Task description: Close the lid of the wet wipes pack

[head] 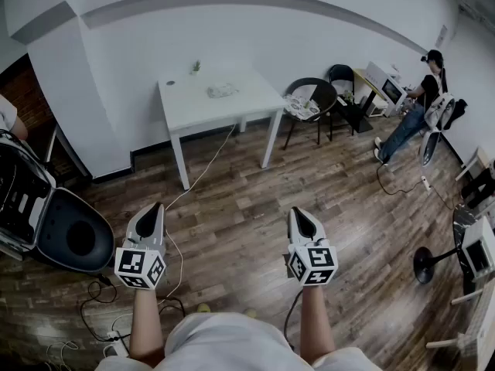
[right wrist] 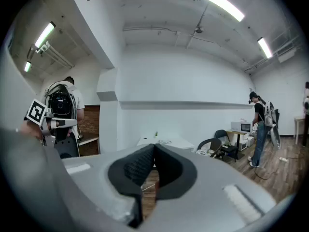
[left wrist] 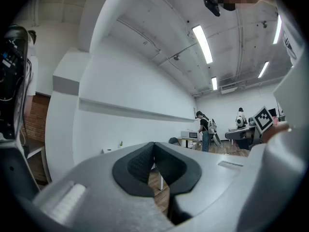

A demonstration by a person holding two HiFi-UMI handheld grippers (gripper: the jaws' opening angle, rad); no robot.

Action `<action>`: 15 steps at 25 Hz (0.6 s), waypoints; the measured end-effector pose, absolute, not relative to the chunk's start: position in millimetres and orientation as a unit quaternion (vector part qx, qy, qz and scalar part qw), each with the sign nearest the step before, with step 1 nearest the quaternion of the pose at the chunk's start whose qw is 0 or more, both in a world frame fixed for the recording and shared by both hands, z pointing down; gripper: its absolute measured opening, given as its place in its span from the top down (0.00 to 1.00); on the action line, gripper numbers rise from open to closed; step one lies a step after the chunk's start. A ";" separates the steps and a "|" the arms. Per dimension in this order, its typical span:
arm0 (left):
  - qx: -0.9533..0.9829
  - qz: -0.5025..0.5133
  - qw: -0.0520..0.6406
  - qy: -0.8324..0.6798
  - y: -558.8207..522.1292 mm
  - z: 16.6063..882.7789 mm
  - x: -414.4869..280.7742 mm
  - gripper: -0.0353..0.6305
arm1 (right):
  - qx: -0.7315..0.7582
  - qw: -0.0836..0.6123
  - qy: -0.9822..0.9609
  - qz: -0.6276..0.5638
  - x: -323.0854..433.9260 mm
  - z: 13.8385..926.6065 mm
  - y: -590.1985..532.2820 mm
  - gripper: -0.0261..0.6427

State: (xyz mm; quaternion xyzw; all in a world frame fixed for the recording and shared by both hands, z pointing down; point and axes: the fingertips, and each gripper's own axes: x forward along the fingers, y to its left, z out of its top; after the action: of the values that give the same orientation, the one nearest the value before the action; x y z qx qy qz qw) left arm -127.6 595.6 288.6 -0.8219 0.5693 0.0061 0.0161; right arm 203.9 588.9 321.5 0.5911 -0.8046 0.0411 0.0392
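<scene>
**Operator:** Left hand-held gripper (head: 155,209) first. Its jaws are together with nothing between them, and in its own view the pads (left wrist: 140,164) meet with only floor showing below. The right hand-held gripper (head: 295,211) is the same, closed on nothing. I've got both held out level in front of me.

**Monitor:** And the pack?

**Operator:** I take it to be the pale, crumpled thing (head: 222,91) lying on the white worktop (head: 186,107), a little right of the worktop's middle. It's well apart from both grippers, with a stretch of wooden floor (head: 232,207) between me and the worktop.

**Monitor:** Is the lid up or down?

**Operator:** I can't tell. From here it's too small to make out any lid.

**Monitor:** Anything in the way?

**Operator:** A cable (head: 203,172) trails across the floor from under the worktop toward me, and a dark chair (head: 309,99) stands just beside the worktop's right end. The worktop's near side looks reachable.

**Monitor:** So how far along are we?

**Operator:** By my reading, we're at the very start. Nothing has been touched and I'm not yet within reach. What's left is all of it:
- walk up to the worktop
- find the lid on the pack
- press it flat until it seats, probably with one closed gripper

The pack looks soft, so I'd expect to steady it with the other gripper so it doesn't slide across the worktop.
</scene>
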 end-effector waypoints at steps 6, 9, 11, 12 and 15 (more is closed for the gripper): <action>-0.824 0.005 0.018 0.566 604.8 289.0 -125.5 0.95 | 0.590 0.038 -0.805 0.041 202.1 321.7 599.0 0.96; -0.826 0.005 0.019 0.563 604.4 286.5 -125.2 0.95 | 0.589 0.039 -0.806 0.042 199.2 320.5 598.4 0.96; -0.827 0.004 0.018 0.562 603.8 287.5 -125.3 0.95 | 0.592 0.037 -0.804 0.043 198.3 320.2 597.6 0.96; -0.827 0.004 0.018 0.561 603.6 288.8 -125.9 0.95 | 0.593 0.035 -0.803 0.042 197.9 320.5 597.3 0.96; -0.828 0.003 0.017 0.560 605.0 291.3 -126.6 0.95 | 0.596 0.029 -0.802 0.040 197.4 320.2 598.9 0.96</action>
State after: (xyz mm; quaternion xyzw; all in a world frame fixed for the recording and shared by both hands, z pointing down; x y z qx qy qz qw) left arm -126.6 605.0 291.3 -0.8283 0.5601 0.0034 0.0167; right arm 197.4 598.9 320.2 0.5959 -0.8015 0.0399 0.0291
